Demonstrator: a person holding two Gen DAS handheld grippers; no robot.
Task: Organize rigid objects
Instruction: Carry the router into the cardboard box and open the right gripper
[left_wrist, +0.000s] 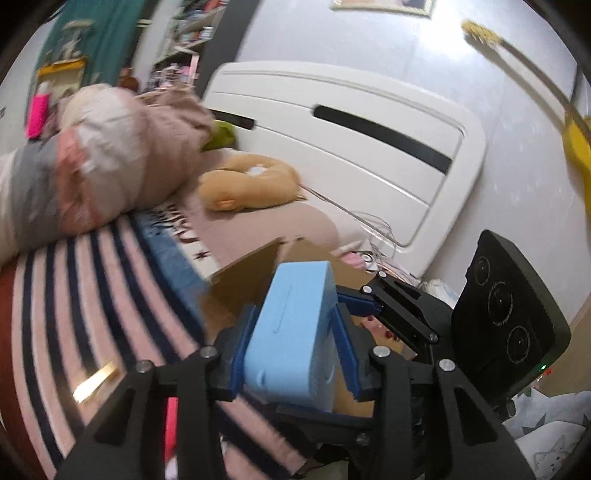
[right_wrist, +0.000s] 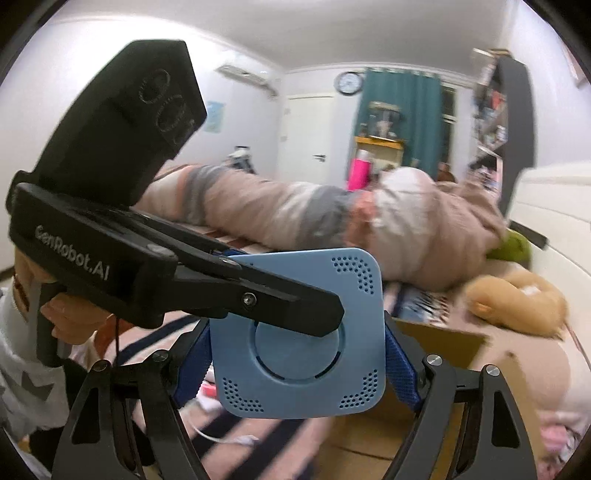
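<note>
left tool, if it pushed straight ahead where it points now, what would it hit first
Probably the open cardboard box right beyond the light blue device that the left tool clamps; the box flap sits just past the device's far end, though depth is unclear.

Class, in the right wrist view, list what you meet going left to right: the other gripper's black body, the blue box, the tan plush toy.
Left gripper body, then blue box, then tan plush toy.
</note>
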